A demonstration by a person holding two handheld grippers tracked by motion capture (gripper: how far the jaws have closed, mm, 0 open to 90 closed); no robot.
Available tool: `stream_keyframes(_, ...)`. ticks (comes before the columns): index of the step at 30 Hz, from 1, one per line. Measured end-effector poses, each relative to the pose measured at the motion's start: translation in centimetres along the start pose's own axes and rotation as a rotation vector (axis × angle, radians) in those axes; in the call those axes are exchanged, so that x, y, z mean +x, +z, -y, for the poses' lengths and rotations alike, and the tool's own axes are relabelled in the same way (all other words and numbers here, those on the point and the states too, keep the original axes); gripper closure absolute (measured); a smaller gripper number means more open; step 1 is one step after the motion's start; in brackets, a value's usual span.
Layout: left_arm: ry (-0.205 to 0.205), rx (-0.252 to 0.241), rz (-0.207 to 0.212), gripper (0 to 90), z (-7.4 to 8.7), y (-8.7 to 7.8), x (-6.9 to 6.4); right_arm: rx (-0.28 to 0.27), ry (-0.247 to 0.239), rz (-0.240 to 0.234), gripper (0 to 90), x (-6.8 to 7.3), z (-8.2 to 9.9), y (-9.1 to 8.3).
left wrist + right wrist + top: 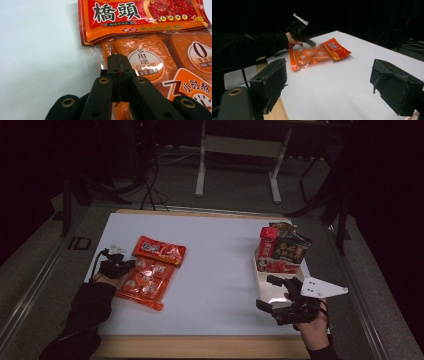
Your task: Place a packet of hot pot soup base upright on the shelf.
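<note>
My right gripper [272,293] hovers wide open over the white tray's [263,287] bare near end; packets [283,247] stand at its far end. My left gripper [117,65], jaws together, rests on the orange pouch [150,271] lying flat at table left.

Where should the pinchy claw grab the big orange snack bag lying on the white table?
Probably by its thin clear side edge. The orange bag lies flat on the table, and its lumpy blocks look too wide to pinch. The left gripper is shut and sits right at that edge, so coming in low from the bag's left side, then nipping the flat plastic seam, looks easiest.
</note>
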State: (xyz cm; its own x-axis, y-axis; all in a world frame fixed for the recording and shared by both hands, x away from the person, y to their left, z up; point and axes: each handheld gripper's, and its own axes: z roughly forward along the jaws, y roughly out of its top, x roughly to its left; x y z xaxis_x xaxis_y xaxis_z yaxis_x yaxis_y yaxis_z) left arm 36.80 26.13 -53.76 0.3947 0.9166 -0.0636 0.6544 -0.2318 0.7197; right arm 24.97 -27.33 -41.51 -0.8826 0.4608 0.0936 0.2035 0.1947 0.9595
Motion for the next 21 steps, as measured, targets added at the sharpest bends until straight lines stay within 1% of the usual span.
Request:
stream_keyframes(4, 0.018, -0.001, 0.048, 90.0, -0.3, 0.5, -2.0, -0.001, -0.003, -0.001, 13.7, 0.0, 0.0, 0.0)
stream_keyframes(6, 0.020, -0.002, 0.085, 90.0, -0.4, 0.8, -3.2, -0.001, -0.002, 0.000, 13.7, 0.0, 0.0, -0.1)
stream_keyframes(8, 0.033, 0.002, 0.098, 90.0, -0.5, 0.9, -4.1, -0.002, -0.001, 0.000, 13.7, 0.0, 0.0, -0.1)
stream_keyframes(9, 0.046, 0.006, 0.107, 90.0, -0.6, 1.0, -5.1, -0.003, 0.004, -0.001, 13.7, -0.1, 0.0, -0.2)
stream_keyframes(10, 0.046, 0.006, 0.107, 90.0, -0.6, 1.0, -5.1, -0.003, 0.004, -0.001, 13.7, -0.1, 0.0, -0.2)
stream_keyframes(12, 0.062, 0.010, 0.113, 90.0, -0.7, 1.0, -5.6, -0.003, 0.004, -0.002, 13.8, -0.1, 0.0, -0.2)
stream_keyframes(13, 0.063, 0.009, 0.119, 90.0, -0.7, 1.0, -5.7, -0.003, 0.004, -0.002, 13.8, -0.1, 0.0, -0.2)
stream_keyframes(14, 0.056, 0.007, 0.128, 90.0, -0.6, 1.0, -5.7, -0.004, 0.003, -0.002, 13.8, -0.1, 0.0, -0.1)
stream_keyframes(18, 0.071, 0.013, 0.153, 90.0, -0.5, 0.8, -5.4, -0.002, 0.005, -0.003, 13.8, 0.0, 0.0, -0.1)
stream_keyframes(19, 0.081, 0.021, 0.157, 90.0, -0.5, 0.6, -5.2, -0.002, 0.005, -0.003, 13.8, 0.0, 0.0, -0.1)
stream_keyframes(20, 0.081, 0.021, 0.157, 90.0, -0.5, 0.6, -5.2, -0.002, 0.005, -0.003, 13.8, 0.0, 0.0, -0.1)
stream_keyframes(21, 0.118, 0.008, 0.161, 90.0, -0.1, -0.1, -4.9, -0.002, 0.002, 0.000, 13.8, 0.0, 0.0, -0.2)
